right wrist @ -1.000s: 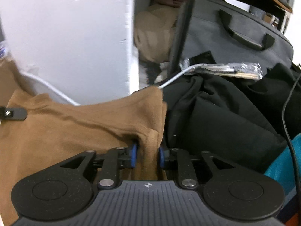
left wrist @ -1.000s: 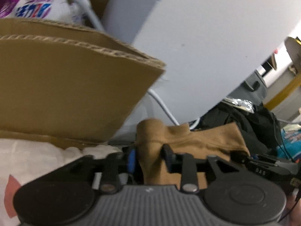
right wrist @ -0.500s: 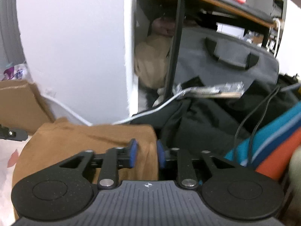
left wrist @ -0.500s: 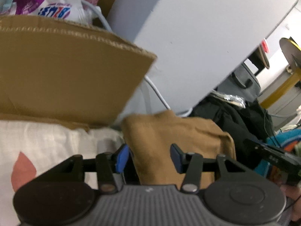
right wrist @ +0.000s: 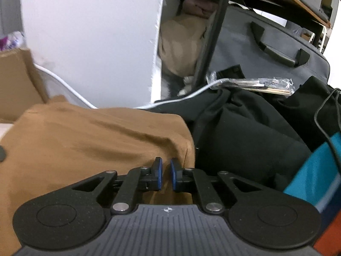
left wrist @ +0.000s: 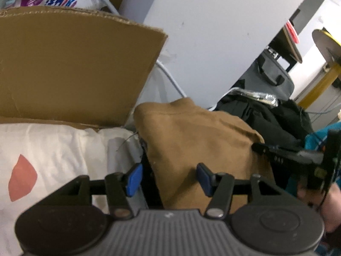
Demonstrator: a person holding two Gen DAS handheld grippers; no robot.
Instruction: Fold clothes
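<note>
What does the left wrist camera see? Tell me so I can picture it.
A folded brown cloth garment lies ahead of the left gripper, whose blue-padded jaws are opening, gripping nothing. A tan cardboard box flap stands behind.

left gripper (left wrist: 167, 178) jaws opening over brown garment (left wrist: 198, 136), cardboard box (left wrist: 70, 64) behind.

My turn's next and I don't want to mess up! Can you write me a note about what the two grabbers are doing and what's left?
Left gripper: jaws opening, wide apart over the brown garment, not pinching it.
Right gripper: jaws closing, nearly together at the garment's right edge, nothing seen between them.
Brown garment lies in a folded-looking bundle beside the white sheet; black clothes heaped to its right.
Left: tidy the brown fold, then probably the black heap.
</note>
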